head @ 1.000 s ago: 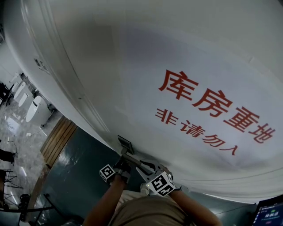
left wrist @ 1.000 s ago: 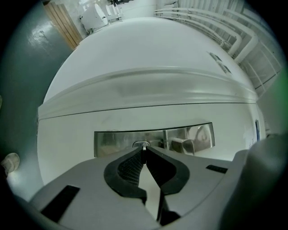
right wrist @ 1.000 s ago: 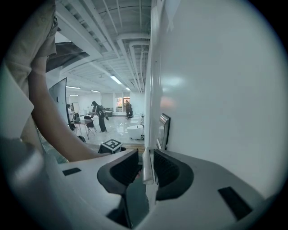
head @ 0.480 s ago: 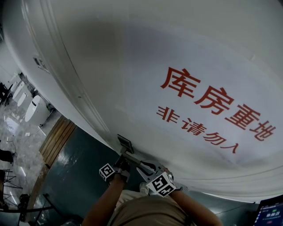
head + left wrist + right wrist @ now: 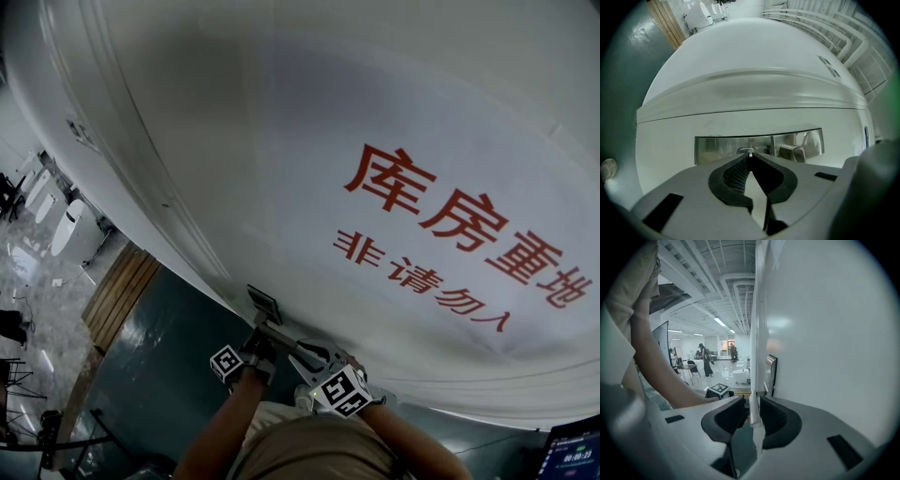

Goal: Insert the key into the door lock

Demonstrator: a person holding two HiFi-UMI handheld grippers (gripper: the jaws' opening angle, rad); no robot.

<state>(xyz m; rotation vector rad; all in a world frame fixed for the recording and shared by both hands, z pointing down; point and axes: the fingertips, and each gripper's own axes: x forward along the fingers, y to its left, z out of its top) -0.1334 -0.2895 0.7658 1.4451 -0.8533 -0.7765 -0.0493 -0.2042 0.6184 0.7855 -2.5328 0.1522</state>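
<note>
A metal lock plate (image 5: 759, 147) sits on the white door (image 5: 281, 141), which bears red characters. My left gripper (image 5: 750, 157) points level at the plate and is shut on a small silver key (image 5: 750, 153). The key's tip is at the keyhole (image 5: 746, 150); I cannot tell how deep it sits. In the head view the left gripper (image 5: 260, 339) is just below the lock plate (image 5: 265, 304). My right gripper (image 5: 753, 408) is closed around the pale door handle (image 5: 754, 414), beside the lock plate (image 5: 771, 373). The door handle (image 5: 292, 343) runs toward the right gripper (image 5: 314, 361).
Dark green floor (image 5: 159, 375) and a wooden strip (image 5: 127, 295) lie left of the door. The right gripper view looks past the door edge into a bright room with people (image 5: 705, 359) and tables. A screen corner (image 5: 574, 452) shows at the lower right.
</note>
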